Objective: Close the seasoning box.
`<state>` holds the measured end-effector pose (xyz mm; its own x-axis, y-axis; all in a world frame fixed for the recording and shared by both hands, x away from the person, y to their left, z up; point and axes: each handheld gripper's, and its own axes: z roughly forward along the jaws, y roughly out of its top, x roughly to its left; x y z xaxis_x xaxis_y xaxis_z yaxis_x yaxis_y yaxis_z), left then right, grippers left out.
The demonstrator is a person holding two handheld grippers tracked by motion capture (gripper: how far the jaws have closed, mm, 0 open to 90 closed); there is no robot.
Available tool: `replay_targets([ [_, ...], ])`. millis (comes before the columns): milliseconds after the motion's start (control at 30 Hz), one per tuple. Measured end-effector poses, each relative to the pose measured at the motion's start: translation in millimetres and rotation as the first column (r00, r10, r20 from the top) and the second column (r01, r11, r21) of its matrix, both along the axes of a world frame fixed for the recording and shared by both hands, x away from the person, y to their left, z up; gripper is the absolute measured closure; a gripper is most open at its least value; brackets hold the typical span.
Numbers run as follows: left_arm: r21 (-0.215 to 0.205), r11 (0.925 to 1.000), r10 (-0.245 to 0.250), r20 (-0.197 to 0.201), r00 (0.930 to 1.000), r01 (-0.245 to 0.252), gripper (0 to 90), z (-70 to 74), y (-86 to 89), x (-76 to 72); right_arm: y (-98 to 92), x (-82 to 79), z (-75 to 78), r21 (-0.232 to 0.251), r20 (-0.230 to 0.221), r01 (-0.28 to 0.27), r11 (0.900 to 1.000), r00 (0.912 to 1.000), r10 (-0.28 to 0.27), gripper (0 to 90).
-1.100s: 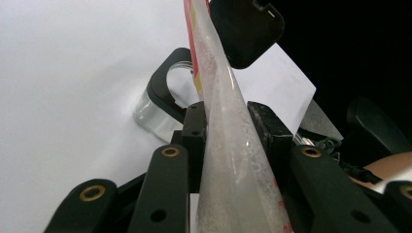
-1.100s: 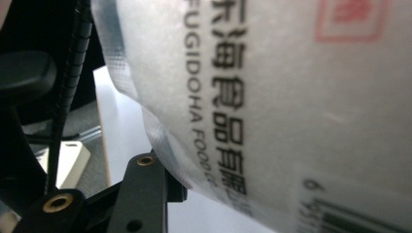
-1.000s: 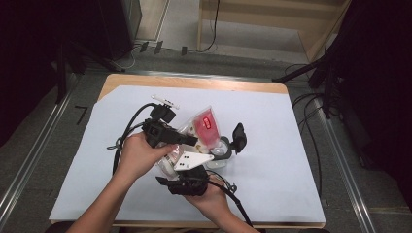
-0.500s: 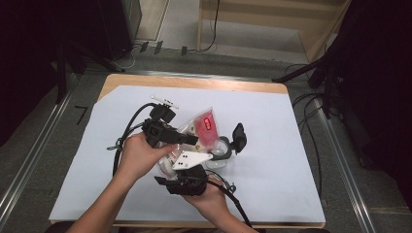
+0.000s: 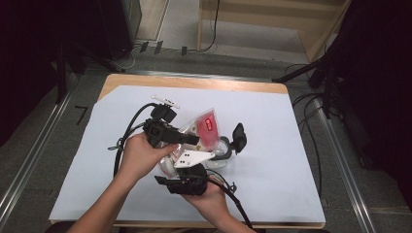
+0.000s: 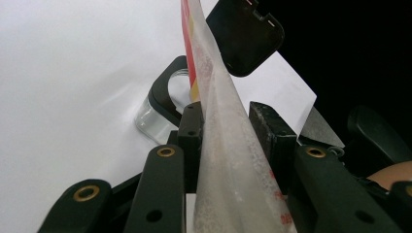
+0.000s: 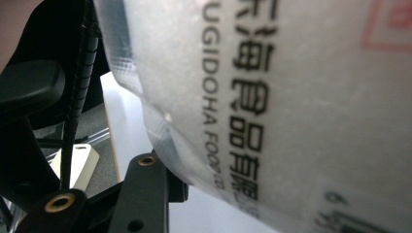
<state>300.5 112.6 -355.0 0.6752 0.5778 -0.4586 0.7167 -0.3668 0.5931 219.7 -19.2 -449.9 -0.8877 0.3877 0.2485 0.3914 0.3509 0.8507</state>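
Holding the food pouch (image 5: 206, 128) mid-tabletop over the open jar (image 5: 222, 148), your left gripper (image 6: 228, 121) clamps it; right gripper (image 5: 187, 182) grip: cannot tell (pouring looks unfinished).

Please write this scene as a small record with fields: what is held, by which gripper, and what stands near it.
held thing: clear food pouch with red label and printed text
left gripper: jaws on both sides of the pouch edge, pressing on it
right gripper: at the pouch; grip cannot be told
nearby: glass jar with black rim, black lid open
surface: white sheet on wooden table
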Motion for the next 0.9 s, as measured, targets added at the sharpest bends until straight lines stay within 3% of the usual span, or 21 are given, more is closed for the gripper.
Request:
replay_targets([
  [200, 0.002, 1.0, 0.005, 0.002, 1.0, -0.005, 68.5, -0.3, -0.3, -0.2, -0.6, 0.8, 0.4, -0.007, -0.008, -0.006, 1.0, 0.9999, 0.005, 60.8],
  [300, -0.003, 1.0, 0.002, 0.002, 1.0, -0.002, 66.9, -0.3, -1.3, 0.1, -1.5, 1.8, 1.1, 0.006, -0.039, 0.001, 1.0, 0.9992, -0.001, 60.9],
  [533, -0.015, 0.9998, 0.01, -0.016, 0.9998, -0.01, 65.5, 0.1, -0.6, 2.3, -2.5, 2.5, 2.7, 0.031, -0.057, -0.003, 1.0, 0.9984, 0.005, 60.8],
  [900, 0.003, 1.0, -0.006, -0.028, 0.9996, 0.006, 67.9, 4.9, -6.3, 7.9, -3.9, 4.4, 4.6, 0.011, -0.01, -0.022, 1.0, 0.9997, 0.022, 61.0],
])
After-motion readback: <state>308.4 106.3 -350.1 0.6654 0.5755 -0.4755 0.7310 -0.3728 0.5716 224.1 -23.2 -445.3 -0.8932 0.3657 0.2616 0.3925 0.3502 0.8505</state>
